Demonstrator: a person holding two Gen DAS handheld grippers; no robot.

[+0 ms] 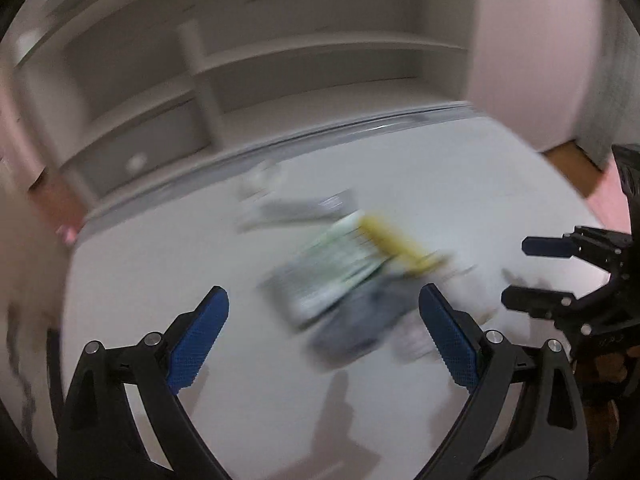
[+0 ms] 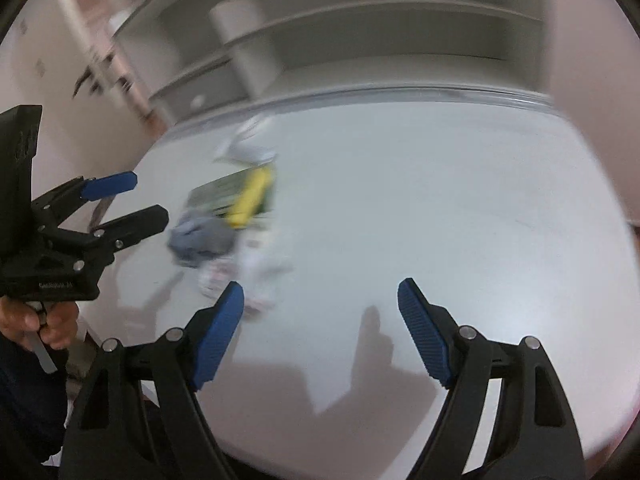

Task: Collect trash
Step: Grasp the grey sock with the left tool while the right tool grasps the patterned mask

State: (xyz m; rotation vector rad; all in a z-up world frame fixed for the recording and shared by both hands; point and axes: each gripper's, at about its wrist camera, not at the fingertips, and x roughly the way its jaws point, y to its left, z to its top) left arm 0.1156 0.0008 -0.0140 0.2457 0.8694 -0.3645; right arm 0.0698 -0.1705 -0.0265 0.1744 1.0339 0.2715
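Observation:
A blurred pile of trash lies on the white table (image 1: 440, 168): a green and yellow packet (image 1: 352, 252), a grey crumpled wrapper (image 1: 352, 328) and pale scraps (image 1: 296, 208). My left gripper (image 1: 324, 304) is open and empty, hovering just in front of the pile. My right gripper (image 2: 320, 300) is open and empty above the table (image 2: 460, 208), to the right of the pile, where the packet (image 2: 244, 196) and the grey wrapper (image 2: 200, 240) show again. Each gripper shows in the other's view, the right one (image 1: 516, 272) and the left one (image 2: 150, 198), both open.
A white shelf unit (image 1: 256, 64) stands behind the table's far edge, and shows again in the right wrist view (image 2: 320, 36). Pink walls flank it, with wooden floor (image 1: 572, 164) at the right. A hand (image 2: 44, 324) holds the left gripper's handle.

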